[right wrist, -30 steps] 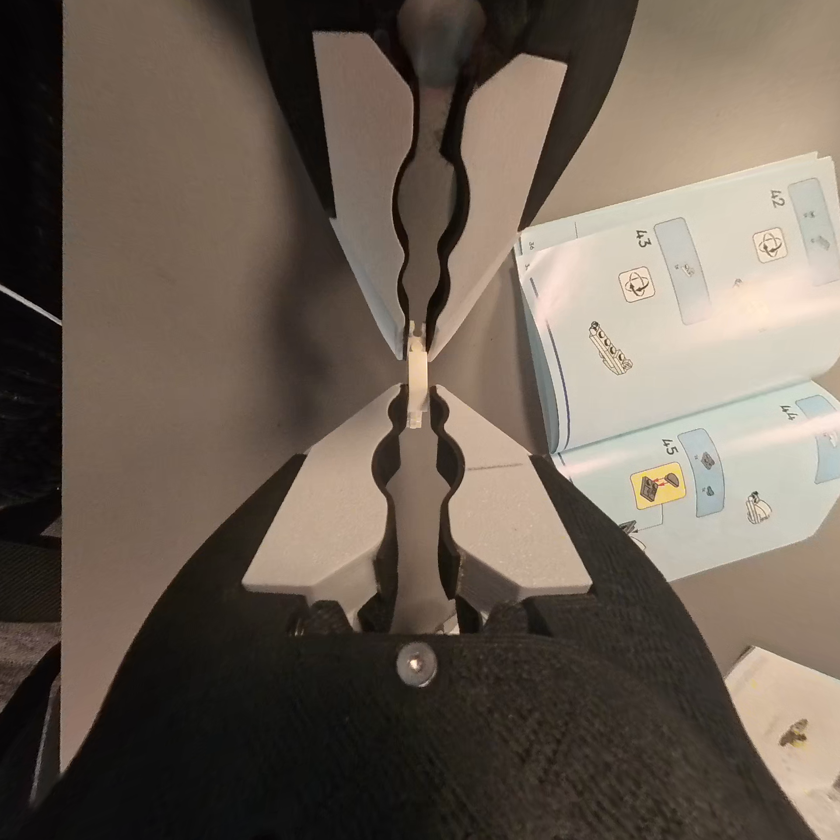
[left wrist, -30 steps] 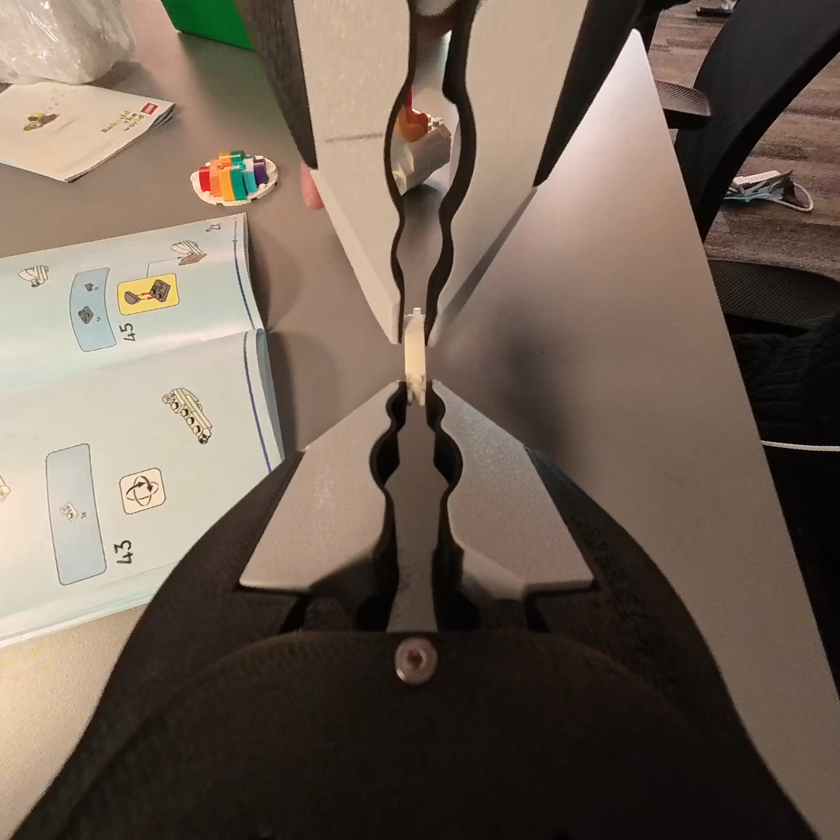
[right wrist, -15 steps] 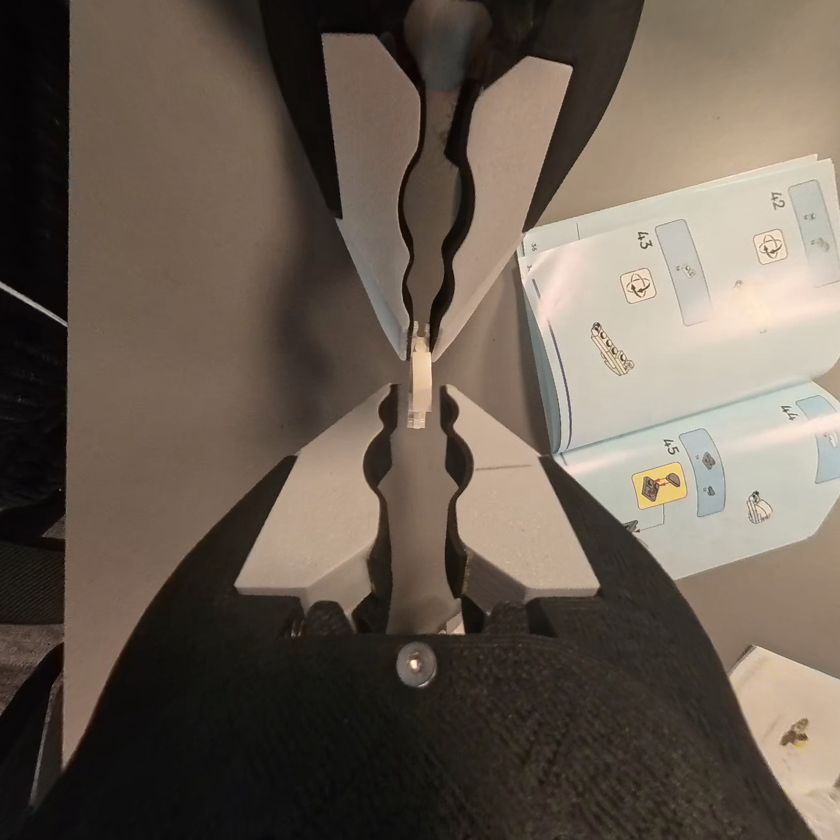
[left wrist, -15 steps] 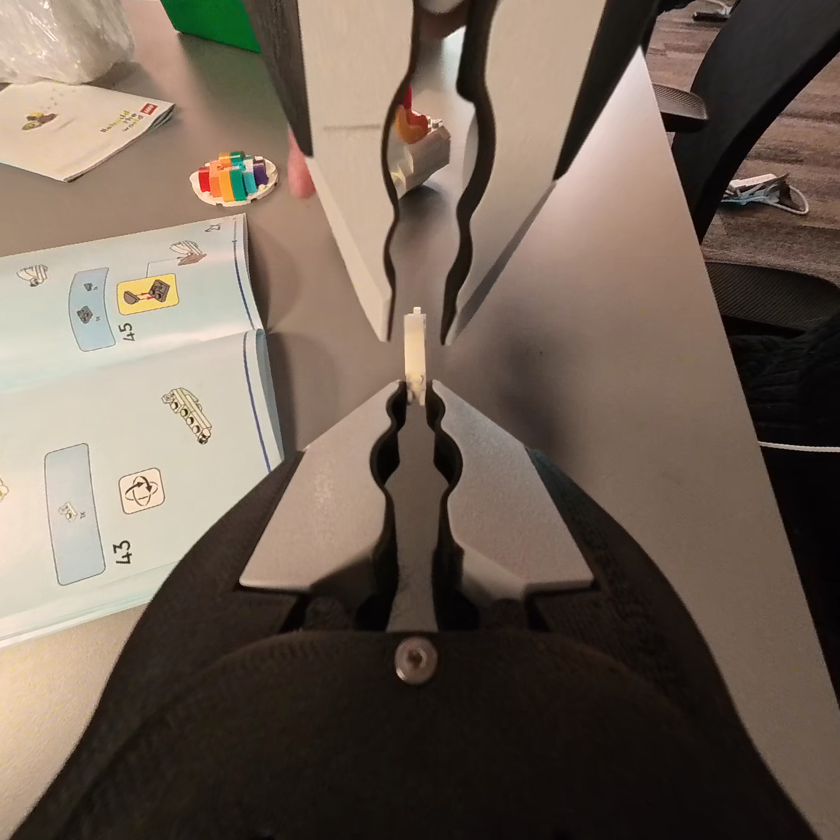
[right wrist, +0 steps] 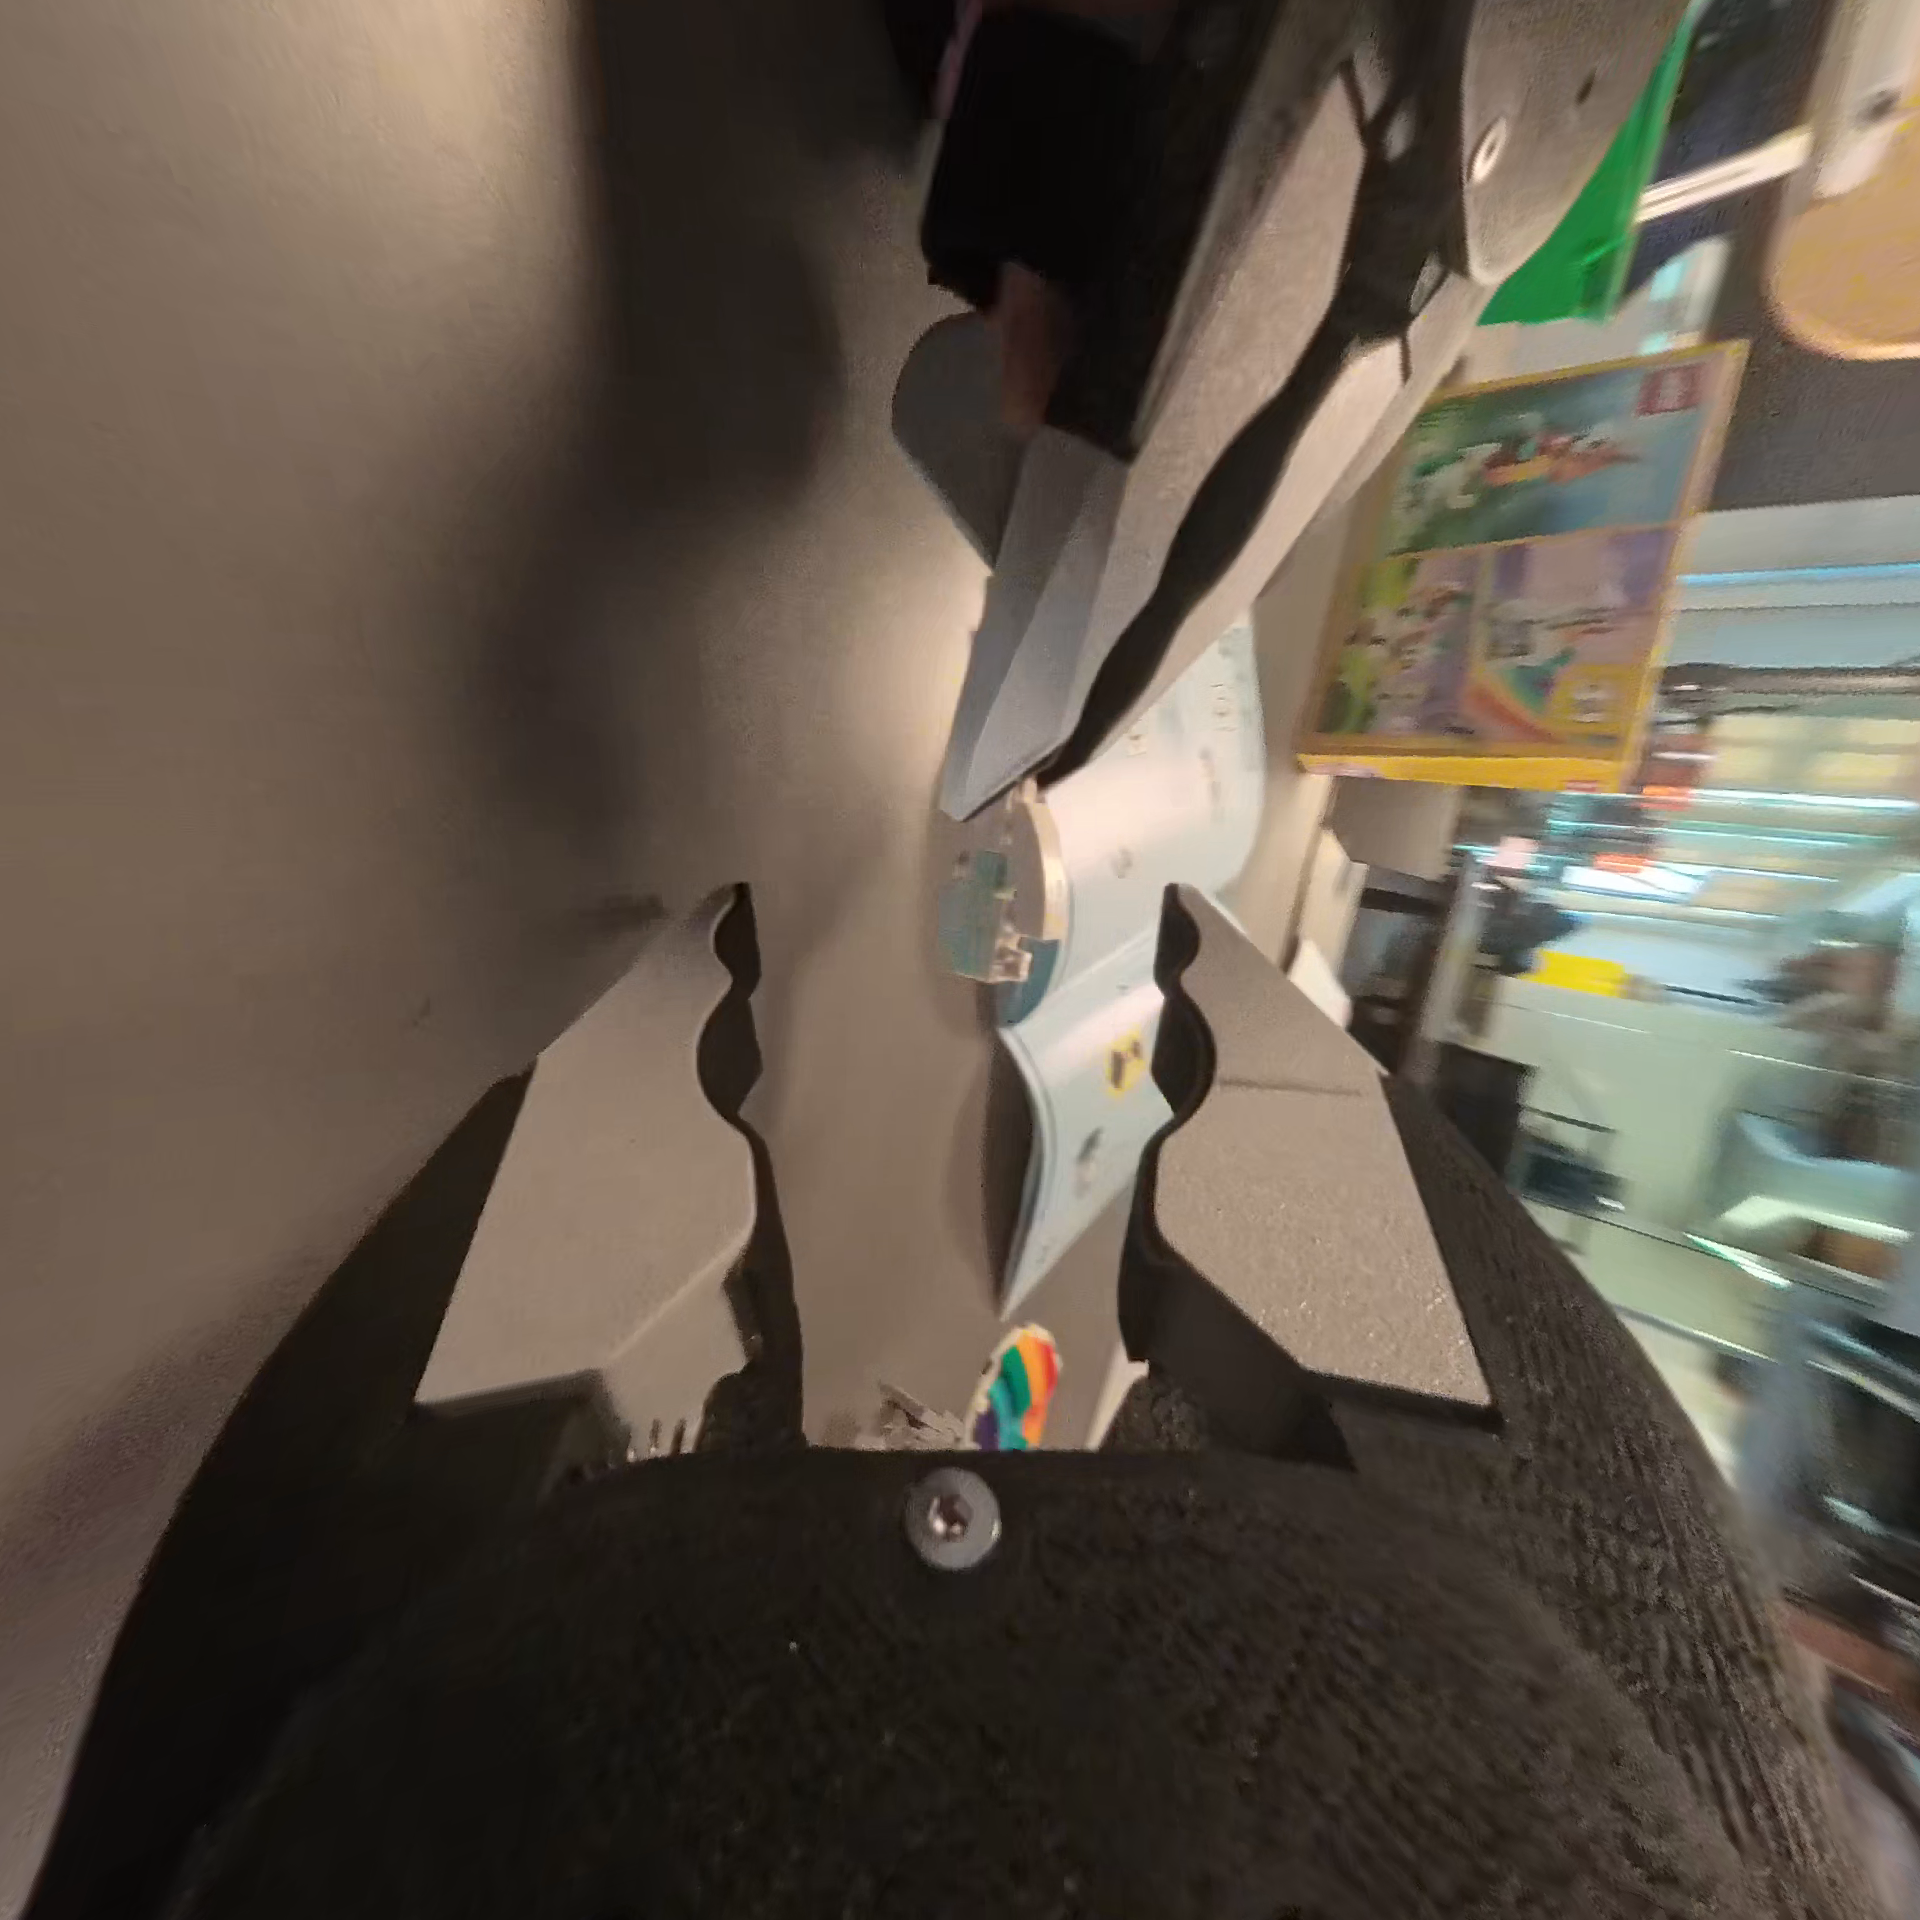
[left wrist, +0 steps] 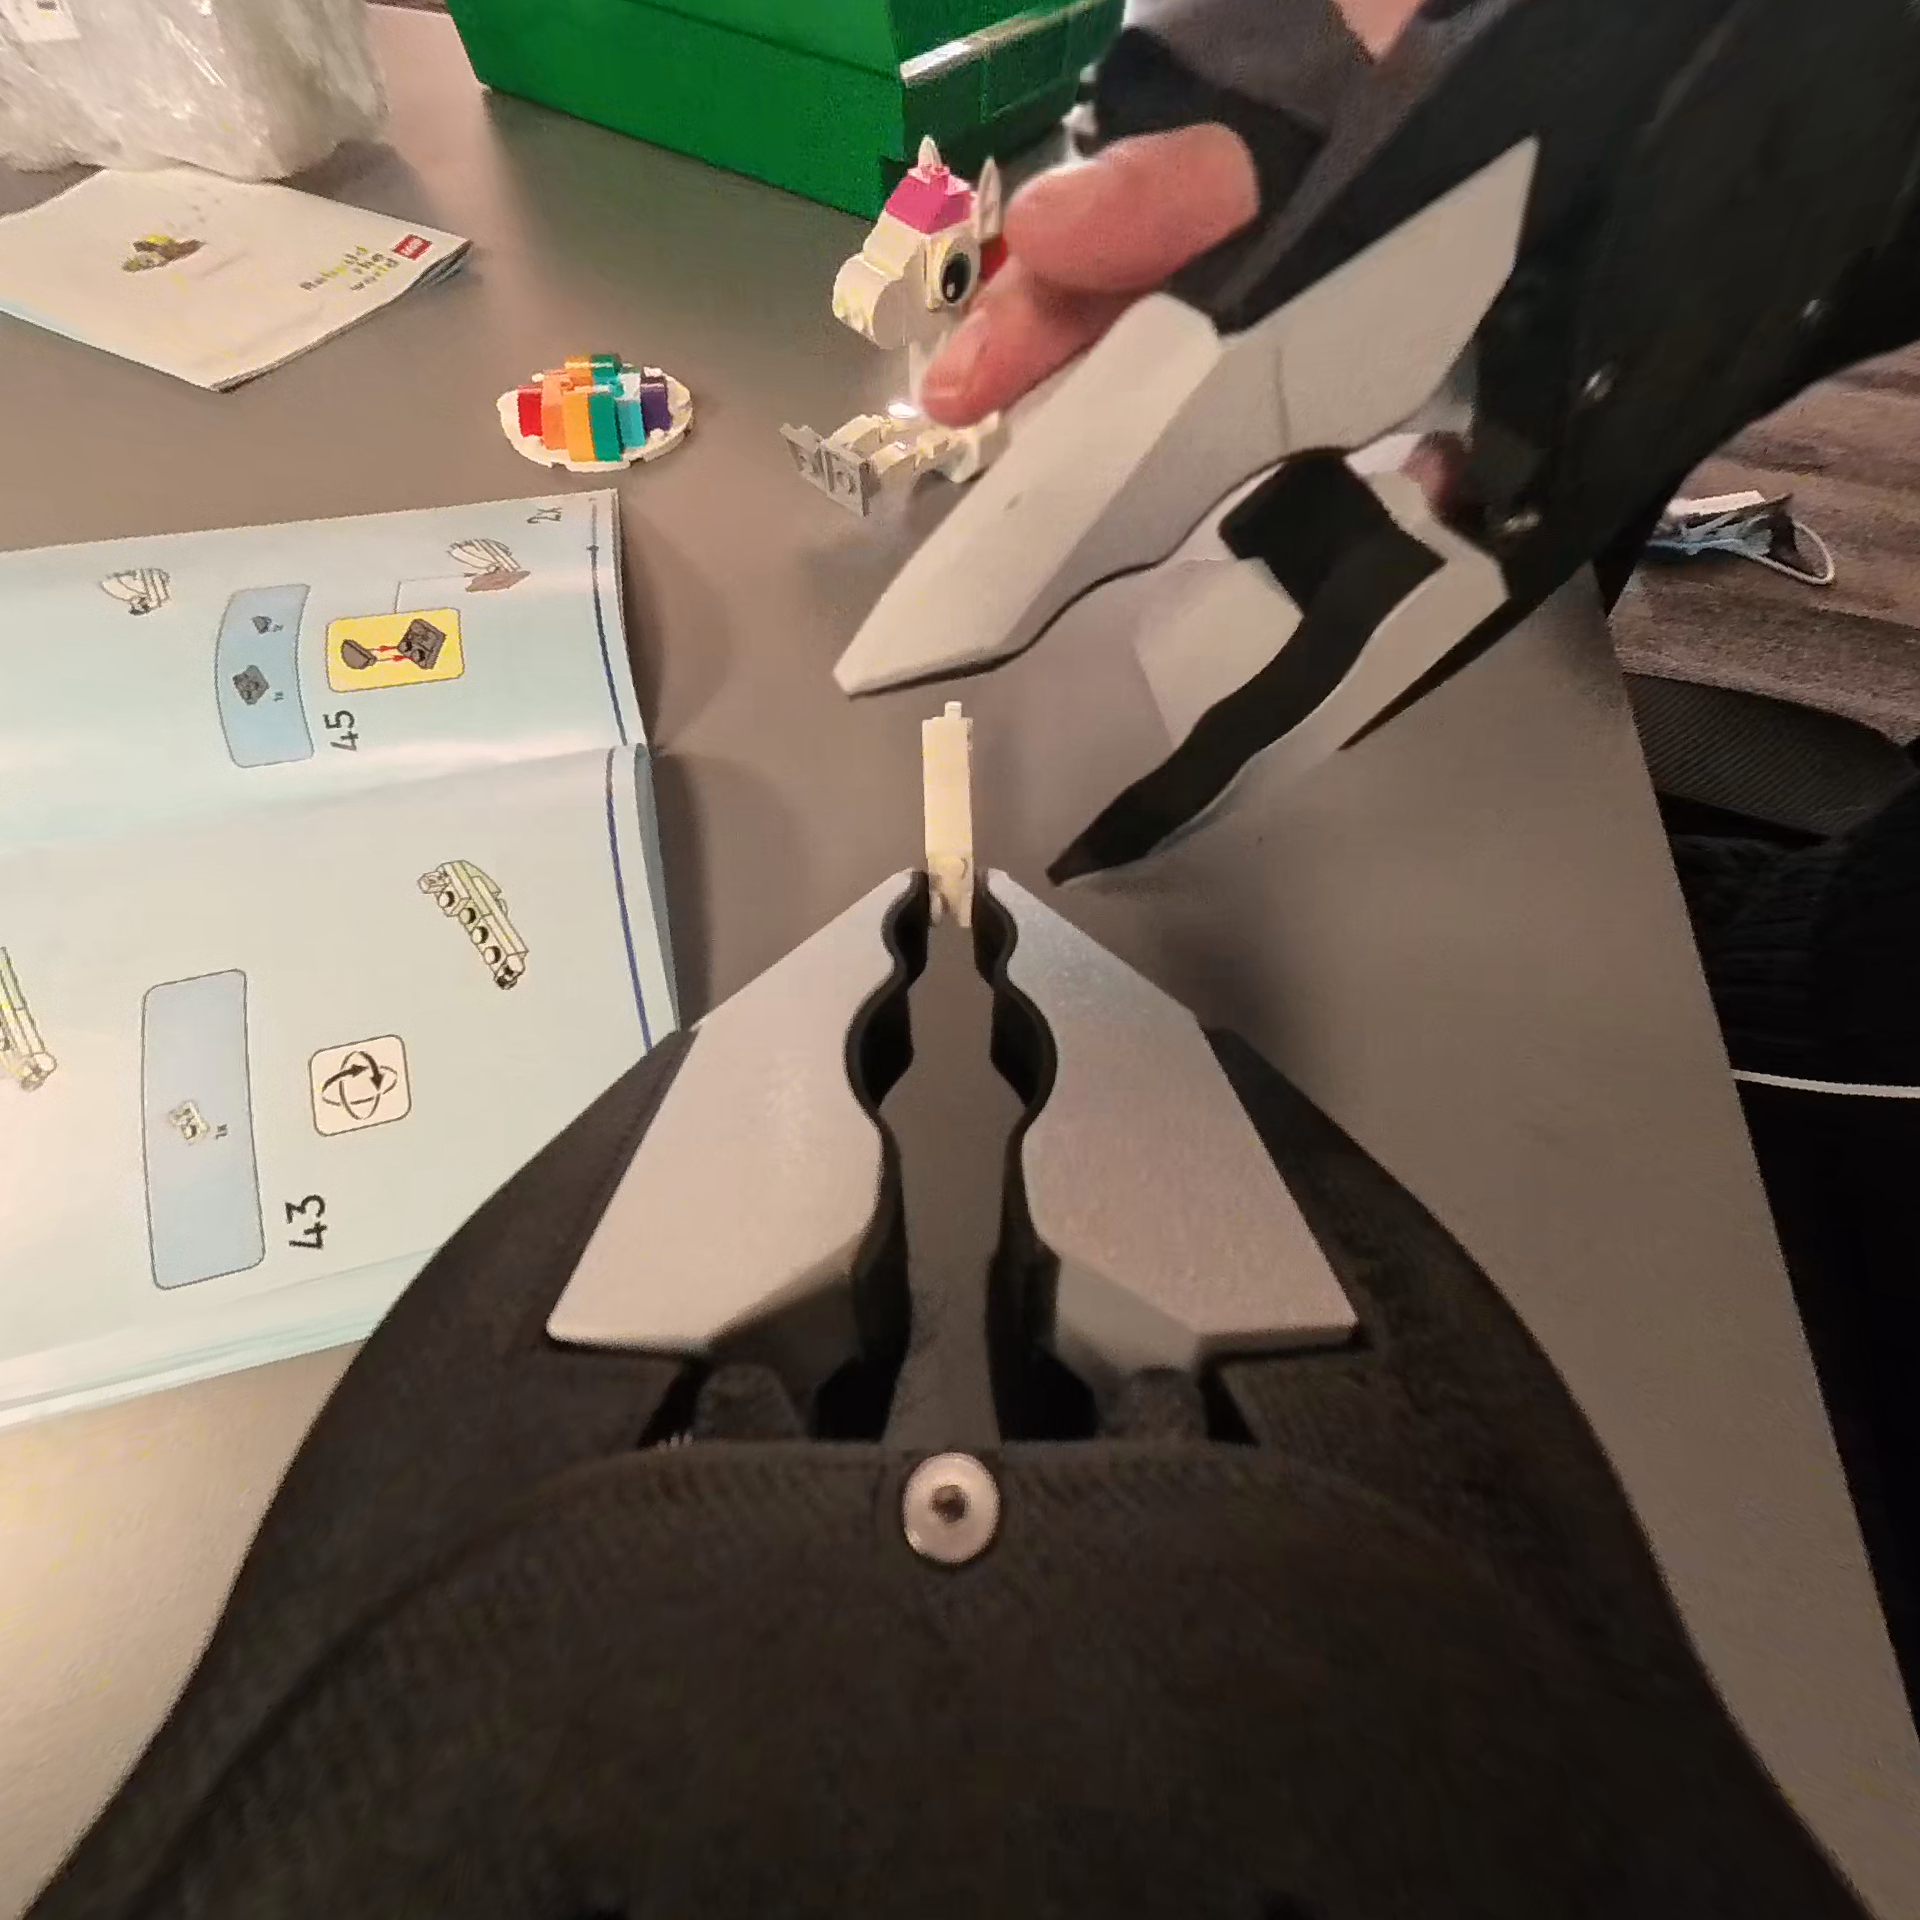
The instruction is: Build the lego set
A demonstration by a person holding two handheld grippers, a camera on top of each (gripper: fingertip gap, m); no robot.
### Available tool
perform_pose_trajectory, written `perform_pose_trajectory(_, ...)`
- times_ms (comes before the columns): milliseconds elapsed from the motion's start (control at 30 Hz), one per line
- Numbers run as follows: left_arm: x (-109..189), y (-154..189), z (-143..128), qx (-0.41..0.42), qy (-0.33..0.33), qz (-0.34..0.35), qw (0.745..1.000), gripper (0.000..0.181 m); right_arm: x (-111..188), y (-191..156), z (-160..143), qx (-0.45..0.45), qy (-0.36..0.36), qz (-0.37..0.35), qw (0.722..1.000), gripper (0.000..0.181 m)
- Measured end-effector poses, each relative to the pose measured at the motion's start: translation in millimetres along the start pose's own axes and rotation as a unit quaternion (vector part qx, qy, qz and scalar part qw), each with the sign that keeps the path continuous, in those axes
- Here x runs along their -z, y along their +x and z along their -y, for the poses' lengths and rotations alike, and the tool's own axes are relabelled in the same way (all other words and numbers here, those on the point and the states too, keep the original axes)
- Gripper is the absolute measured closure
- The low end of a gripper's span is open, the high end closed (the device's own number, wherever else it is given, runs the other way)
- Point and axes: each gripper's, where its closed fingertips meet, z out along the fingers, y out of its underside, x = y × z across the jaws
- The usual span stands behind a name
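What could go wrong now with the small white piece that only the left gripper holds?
1. The white piece is pinched only at its lower end by the left gripper, so it may pivot or slip.
2. The open right gripper hovers close beside it and could knock it.
3. If it drops, it may be hard to see on the instruction booklet.

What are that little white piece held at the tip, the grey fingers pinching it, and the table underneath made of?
The white piece looks like hard moulded plastic, smooth with a crisp stud on its end. The left tool has fingers that seem to be matte grey plastic, faintly grainy, perhaps 3D-printed, with dark wavy inner pads. The table appears to be smooth grey laminate, judging by its soft sheen; I can't be sure.
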Motion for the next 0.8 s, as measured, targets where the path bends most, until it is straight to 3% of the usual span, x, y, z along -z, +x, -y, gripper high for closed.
perform_pose_trajectory(33,0,0,0,0.000,-0.001,0.000,1.000,0.174,-1,3,-1,0.014,-0.007,-0.029,0.999,0.107)
perform_pose_trajectory(167,0,0,0,0.001,-0.001,0.000,1.000,0.174,-4,8,-4,0.069,-0.037,-0.094,0.993,0.125)
perform_pose_trajectory(367,0,0,0,0.006,-0.001,-0.003,1.000,0.174,-8,14,2,0.118,-0.060,-0.146,0.980,0.136)
perform_pose_trajectory(667,1,0,0,0.022,0.002,-0.011,1.000,0.174,-14,15,-5,0.131,-0.082,-0.168,0.974,0.159)
perform_pose_trajectory(800,1,-1,1,0.036,0.005,-0.015,0.999,0.173,-14,16,-5,0.131,-0.083,-0.177,0.972,0.160)
